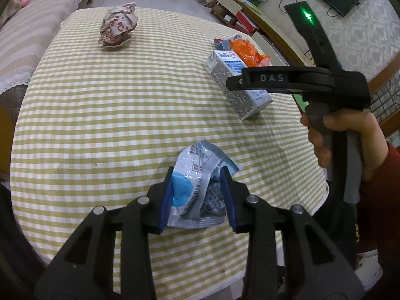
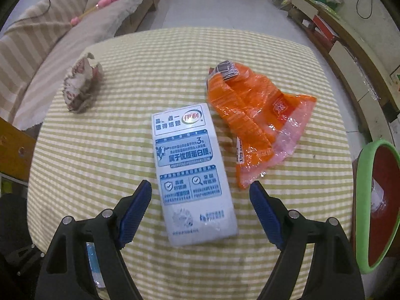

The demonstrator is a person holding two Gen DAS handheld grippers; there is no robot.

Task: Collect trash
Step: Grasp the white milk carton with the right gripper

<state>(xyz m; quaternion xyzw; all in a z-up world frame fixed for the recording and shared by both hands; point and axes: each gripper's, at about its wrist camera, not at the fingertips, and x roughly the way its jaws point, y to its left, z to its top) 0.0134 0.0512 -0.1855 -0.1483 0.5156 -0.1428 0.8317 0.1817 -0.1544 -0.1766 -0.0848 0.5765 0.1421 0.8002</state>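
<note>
My left gripper [image 1: 197, 175] is shut on a crumpled blue and white wrapper [image 1: 200, 185], just above the checked tablecloth [image 1: 112, 115]. My right gripper [image 2: 200, 190] is open, its blue pads either side of the near end of a white milk carton [image 2: 192, 170] lying flat. In the left wrist view the right gripper [image 1: 240, 80] hovers over that carton [image 1: 237, 92]. An orange plastic wrapper [image 2: 252, 120] lies right of the carton, also seen behind it from the left [image 1: 247, 52]. A crumpled red and white paper ball [image 1: 117, 25] sits at the far left [image 2: 80, 85].
A green-rimmed bin with a red liner [image 2: 377, 205] stands off the table's right edge. A striped sofa [image 2: 62, 30] runs along the left. Shelves and boxes [image 1: 240, 5] line the right wall.
</note>
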